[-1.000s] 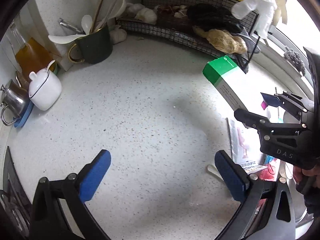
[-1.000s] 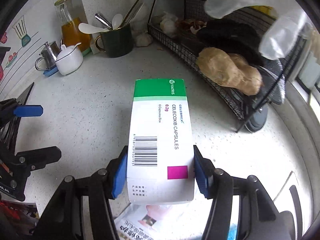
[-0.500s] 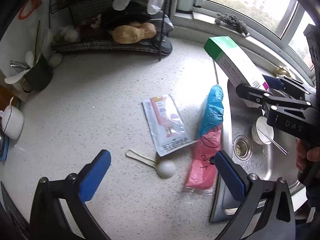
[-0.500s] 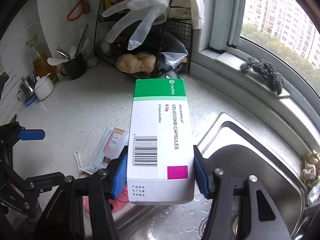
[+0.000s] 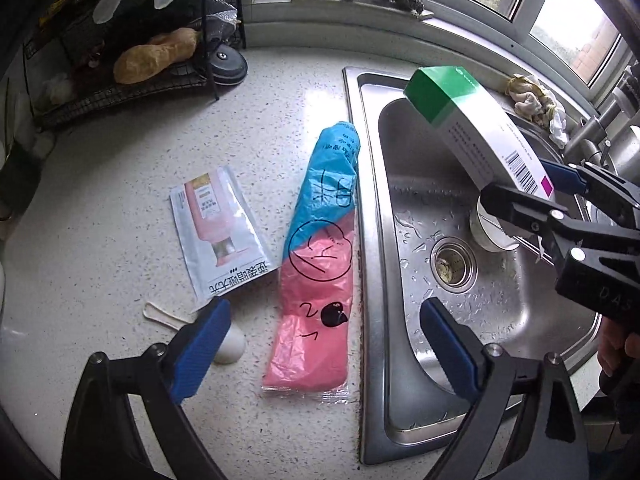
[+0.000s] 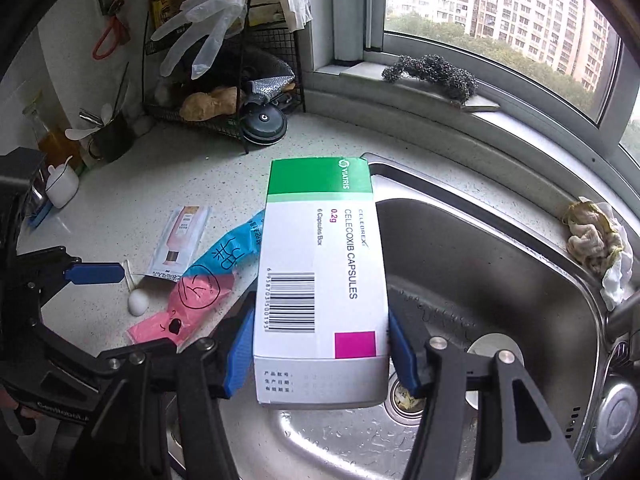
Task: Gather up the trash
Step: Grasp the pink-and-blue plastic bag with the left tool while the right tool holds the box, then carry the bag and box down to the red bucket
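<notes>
Counter (image 5: 120, 184): speckled, beside steel sink (image 5: 500, 320)
Right gripper (image 6: 320, 344): clamped on medicine box (image 6: 320, 264)
Left gripper (image 5: 324, 348): jaws spread, just narrowing, nothing between, above pink-blue bag (image 5: 320, 264)

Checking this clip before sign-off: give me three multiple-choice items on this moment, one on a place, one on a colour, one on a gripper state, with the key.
1. Where does the pink and blue plastic bag lie?
A. In the sink basin
B. On the countertop beside the sink's left rim
C. On the windowsill

2. What colour is the far end of the Celecoxib capsule box?
A. Green
B. Yellow
C. Black

3. What is the state of the left gripper?
A. Shut on the plastic bag
B. Shut on the sachet
C. Open, with nothing held

Key: 1 B, the bag lies flat on the speckled countertop along the sink rim. 2 A, a green band caps the white box clamped in the right gripper. 3 C, its blue pads stand apart above the bag, having just been closing a little, touching nothing.
</notes>
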`<state>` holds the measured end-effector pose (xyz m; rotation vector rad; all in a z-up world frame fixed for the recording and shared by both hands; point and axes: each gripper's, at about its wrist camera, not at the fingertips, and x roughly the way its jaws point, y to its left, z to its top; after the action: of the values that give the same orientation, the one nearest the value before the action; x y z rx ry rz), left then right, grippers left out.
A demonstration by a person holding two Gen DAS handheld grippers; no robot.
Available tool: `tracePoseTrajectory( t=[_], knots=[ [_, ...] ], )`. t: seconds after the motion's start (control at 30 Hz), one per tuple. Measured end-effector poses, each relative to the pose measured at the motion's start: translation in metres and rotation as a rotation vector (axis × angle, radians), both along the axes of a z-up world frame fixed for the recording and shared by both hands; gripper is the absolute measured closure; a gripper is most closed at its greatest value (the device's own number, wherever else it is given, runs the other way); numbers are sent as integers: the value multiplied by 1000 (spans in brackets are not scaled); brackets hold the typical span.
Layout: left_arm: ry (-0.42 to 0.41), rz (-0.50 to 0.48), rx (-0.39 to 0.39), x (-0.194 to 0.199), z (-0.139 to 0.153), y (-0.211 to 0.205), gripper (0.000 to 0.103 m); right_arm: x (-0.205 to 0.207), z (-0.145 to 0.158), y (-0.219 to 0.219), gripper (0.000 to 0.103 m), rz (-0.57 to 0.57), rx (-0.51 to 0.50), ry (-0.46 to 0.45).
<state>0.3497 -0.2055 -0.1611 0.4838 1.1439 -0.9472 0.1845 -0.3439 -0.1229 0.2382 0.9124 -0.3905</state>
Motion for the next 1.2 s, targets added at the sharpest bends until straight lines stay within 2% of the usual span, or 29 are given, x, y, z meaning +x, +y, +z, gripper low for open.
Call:
tracePoseTrajectory(
  t=[0.23, 0.43, 0.53, 0.87, 1.2],
  knots=[
    [9, 10, 54, -2, -21, -10, 39, -2, -6, -10, 48, -10, 22, 12],
    [15, 22, 64, -2, -29, -17, 78, -2, -10, -10, 47, 10, 35, 4],
    [-8, 19, 71, -6, -28, -17, 91, 0, -11, -8, 47, 31, 35, -1],
    [-3, 111, 1, -17, -3, 25, 96, 0, -4, 10, 47, 94, 32, -33],
    [-63, 226, -41, -54, 29, 98, 96, -18, 8, 76, 47, 190, 5, -58]
  ],
)
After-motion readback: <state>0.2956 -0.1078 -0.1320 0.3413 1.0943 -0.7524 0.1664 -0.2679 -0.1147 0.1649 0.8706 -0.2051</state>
